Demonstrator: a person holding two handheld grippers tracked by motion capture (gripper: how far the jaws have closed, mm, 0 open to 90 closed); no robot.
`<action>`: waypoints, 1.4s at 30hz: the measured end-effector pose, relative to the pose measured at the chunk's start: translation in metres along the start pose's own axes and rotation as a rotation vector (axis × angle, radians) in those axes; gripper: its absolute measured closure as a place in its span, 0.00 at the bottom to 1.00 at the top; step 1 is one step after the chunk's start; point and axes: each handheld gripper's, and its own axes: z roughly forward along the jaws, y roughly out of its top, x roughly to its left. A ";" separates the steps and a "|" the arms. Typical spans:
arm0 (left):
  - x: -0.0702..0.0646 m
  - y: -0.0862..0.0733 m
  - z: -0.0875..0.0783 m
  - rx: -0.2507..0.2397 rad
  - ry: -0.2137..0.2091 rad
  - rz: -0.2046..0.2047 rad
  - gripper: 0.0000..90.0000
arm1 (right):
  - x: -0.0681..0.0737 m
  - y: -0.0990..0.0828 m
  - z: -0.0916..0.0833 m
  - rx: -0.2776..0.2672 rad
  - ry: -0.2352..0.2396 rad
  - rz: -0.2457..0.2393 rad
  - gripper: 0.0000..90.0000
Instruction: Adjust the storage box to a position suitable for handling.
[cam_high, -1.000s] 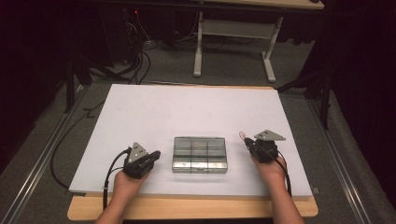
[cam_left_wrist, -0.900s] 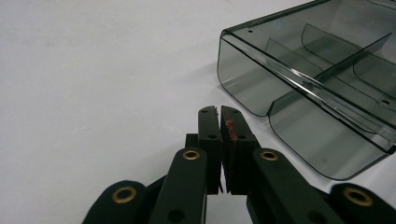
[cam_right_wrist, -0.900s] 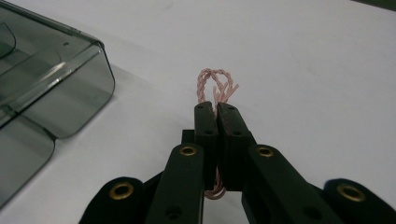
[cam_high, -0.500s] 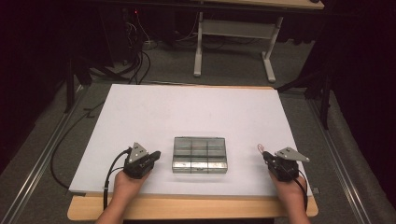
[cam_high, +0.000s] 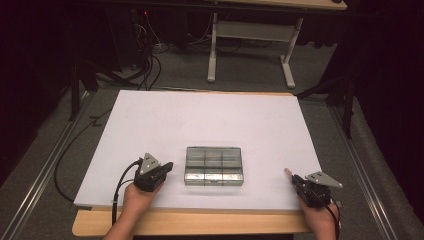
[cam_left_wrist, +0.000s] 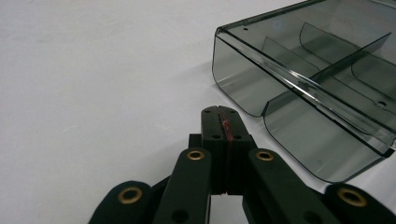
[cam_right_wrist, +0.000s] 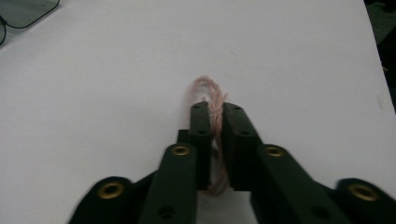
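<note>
A smoky clear plastic compartment box (cam_high: 214, 166) lies near the front middle of the white board (cam_high: 200, 120), its lid down. My left gripper (cam_high: 167, 166) rests just left of the box, jaws pointing at it. In the left gripper view the gripper (cam_left_wrist: 223, 114) is shut, with a thin red cord (cam_left_wrist: 226, 127) pinched between the pads and the box corner (cam_left_wrist: 317, 93) close ahead on the right. My right gripper (cam_high: 295, 179) sits by the board's front right corner, well clear of the box. It is shut (cam_right_wrist: 214, 109) on a pink twisted cord (cam_right_wrist: 208, 88) that loops out past the tips.
The board lies on a wooden table whose front edge (cam_high: 200, 222) shows below both hands. Cables trail off the left side (cam_high: 75, 150). A white desk frame (cam_high: 250, 45) stands on the dark floor beyond. A corner of the box (cam_right_wrist: 23, 11) shows in the right gripper view.
My right gripper has drawn away from the box, moving right and toward the front edge with the pink cord still in it. The left gripper and the box have stayed put.
</note>
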 end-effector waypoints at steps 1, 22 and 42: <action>0.000 0.000 0.000 0.000 0.001 0.000 1.00 | 0.000 0.001 0.000 -0.005 -0.001 0.001 0.82; -0.019 0.009 0.028 0.125 -0.019 -0.022 1.00 | 0.036 0.025 0.020 -0.101 0.110 -0.048 0.91; -0.050 0.026 0.052 0.152 -0.061 0.021 1.00 | 0.036 0.020 0.018 -0.104 0.116 -0.042 0.97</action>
